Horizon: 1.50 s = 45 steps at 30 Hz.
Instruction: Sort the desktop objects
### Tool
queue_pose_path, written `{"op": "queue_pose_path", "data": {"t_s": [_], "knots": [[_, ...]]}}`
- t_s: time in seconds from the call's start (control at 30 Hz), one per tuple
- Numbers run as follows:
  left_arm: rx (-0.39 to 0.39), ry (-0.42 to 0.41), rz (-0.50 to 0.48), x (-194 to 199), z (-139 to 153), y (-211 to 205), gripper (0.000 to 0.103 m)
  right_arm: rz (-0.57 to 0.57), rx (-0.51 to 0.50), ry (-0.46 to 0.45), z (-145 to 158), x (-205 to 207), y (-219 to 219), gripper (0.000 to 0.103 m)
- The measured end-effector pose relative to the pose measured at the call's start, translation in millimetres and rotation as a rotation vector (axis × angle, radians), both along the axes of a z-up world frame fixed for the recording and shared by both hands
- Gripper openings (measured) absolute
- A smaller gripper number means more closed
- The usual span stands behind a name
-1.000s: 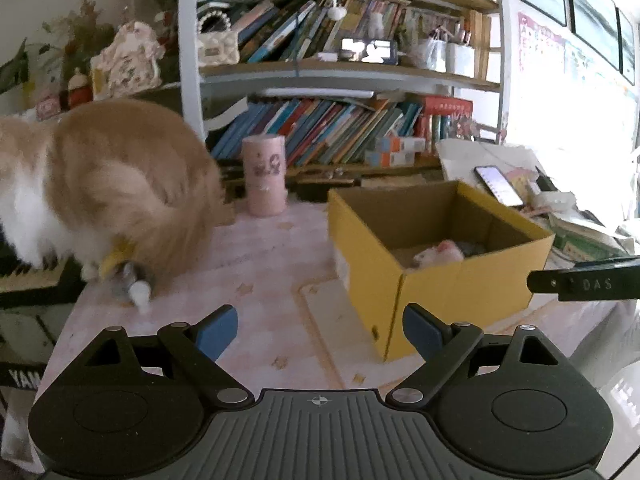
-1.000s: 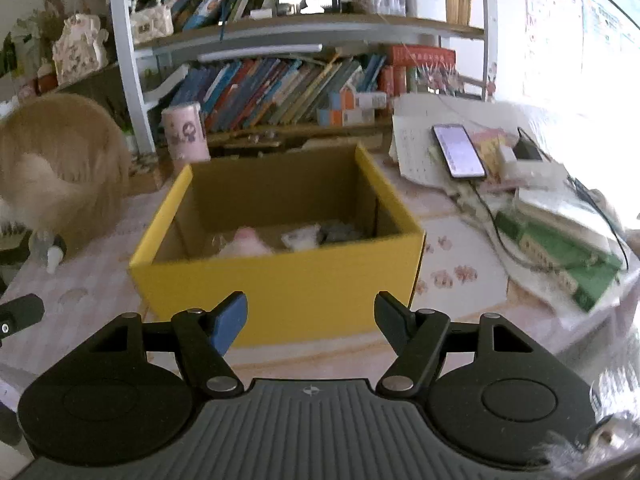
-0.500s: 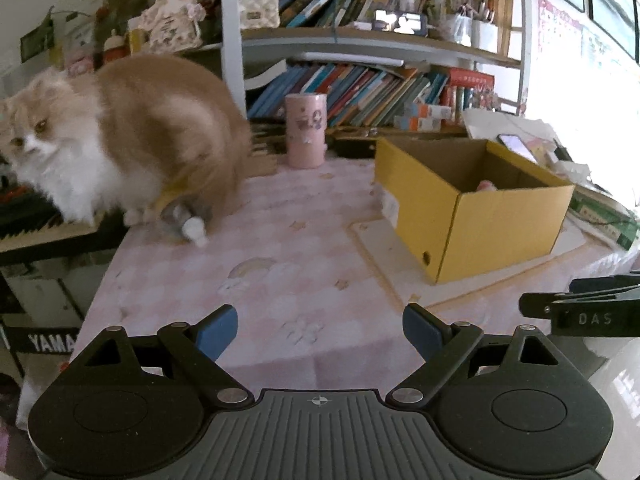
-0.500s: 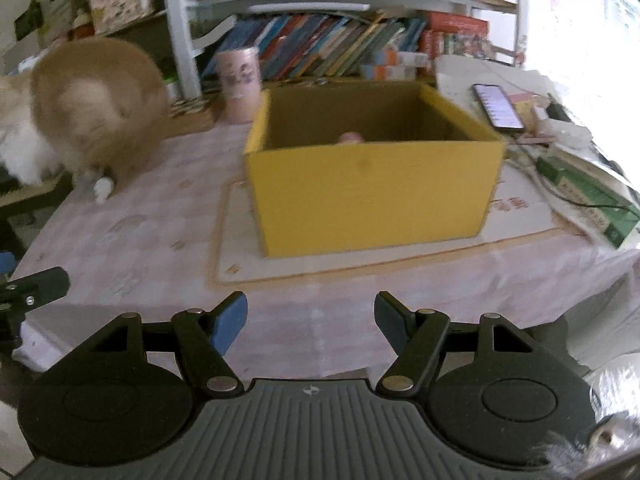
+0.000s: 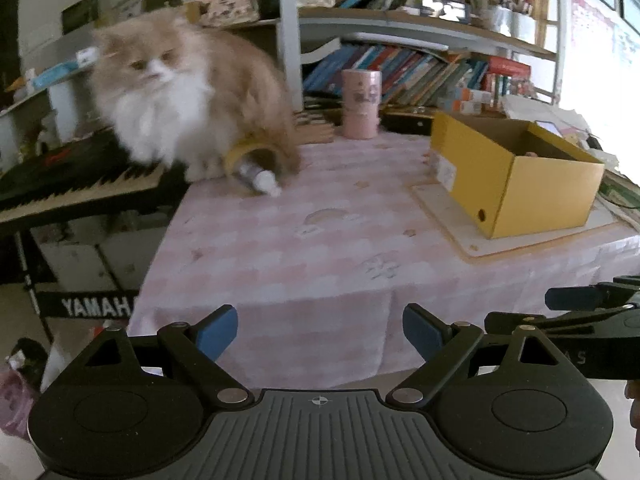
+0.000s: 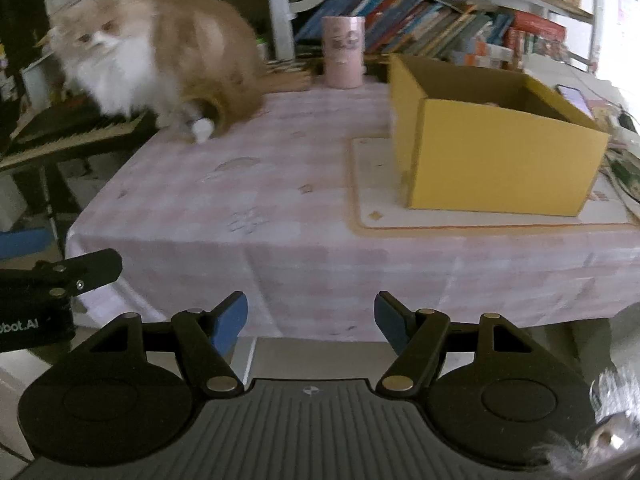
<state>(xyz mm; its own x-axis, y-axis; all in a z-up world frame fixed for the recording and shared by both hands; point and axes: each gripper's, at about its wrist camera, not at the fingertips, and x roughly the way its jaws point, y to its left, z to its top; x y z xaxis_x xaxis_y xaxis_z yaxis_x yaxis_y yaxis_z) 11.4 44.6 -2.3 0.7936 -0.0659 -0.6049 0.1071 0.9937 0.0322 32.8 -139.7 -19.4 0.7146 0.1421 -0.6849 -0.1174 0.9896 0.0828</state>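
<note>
The cat (image 5: pixel 188 96) is smeared by motion in both views, and its body hides most of the tape roll (image 5: pixel 250 152) and the rear of the small bottle (image 5: pixel 258 176) lying at its feet, so what else sits under it cannot be told. The box (image 6: pixel 496 160) walls hide nearly all of its contents; only a pinkish sliver (image 5: pixel 531 154) peeks over the rim, too small to identify. The right gripper (image 5: pixel 592 312) is cut off by the left view's edge, the phone (image 6: pixel 574 98) is half hidden behind the box, and the book (image 5: pixel 404 68) spines are too blurred to read.
</note>
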Motion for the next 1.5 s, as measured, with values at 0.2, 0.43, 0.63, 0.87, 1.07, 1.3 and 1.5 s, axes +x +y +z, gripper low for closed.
{"op": "queue_pose_path", "data": {"t_s": [0.2, 0.43, 0.63, 0.87, 1.07, 1.3, 1.5], "knots": [[-0.004, 0.001, 0.049, -7.7, 0.1, 23.3, 0.092, 0.054, -0.005, -0.003, -0.6, -0.4, 26.0, 0.068], [-0.015, -0.009, 0.08, -10.5, 0.8, 42.7, 0.092, 0.097, -0.017, -0.014, 2.2, 4.0, 48.5, 0.068], [-0.022, -0.023, 0.092, -8.3, 3.3, 52.9, 0.092, 0.112, -0.024, -0.022, 5.2, 10.0, 58.8, 0.068], [-0.031, -0.039, 0.105, -1.9, 7.4, 55.4, 0.092, 0.125, -0.032, -0.034, 9.7, 16.0, 65.3, 0.068], [-0.035, -0.055, 0.107, 3.1, 10.3, 55.7, 0.092, 0.132, -0.031, -0.045, 11.1, 22.2, 68.4, 0.068], [-0.04, -0.058, 0.126, 16.9, 11.7, 55.1, 0.092, 0.147, -0.028, -0.049, 8.5, 35.8, 71.1, 0.066], [-0.036, -0.05, 0.15, 39.7, 9.9, 55.3, 0.092, 0.17, -0.019, -0.045, 5.5, 60.1, 71.8, 0.066]]}}
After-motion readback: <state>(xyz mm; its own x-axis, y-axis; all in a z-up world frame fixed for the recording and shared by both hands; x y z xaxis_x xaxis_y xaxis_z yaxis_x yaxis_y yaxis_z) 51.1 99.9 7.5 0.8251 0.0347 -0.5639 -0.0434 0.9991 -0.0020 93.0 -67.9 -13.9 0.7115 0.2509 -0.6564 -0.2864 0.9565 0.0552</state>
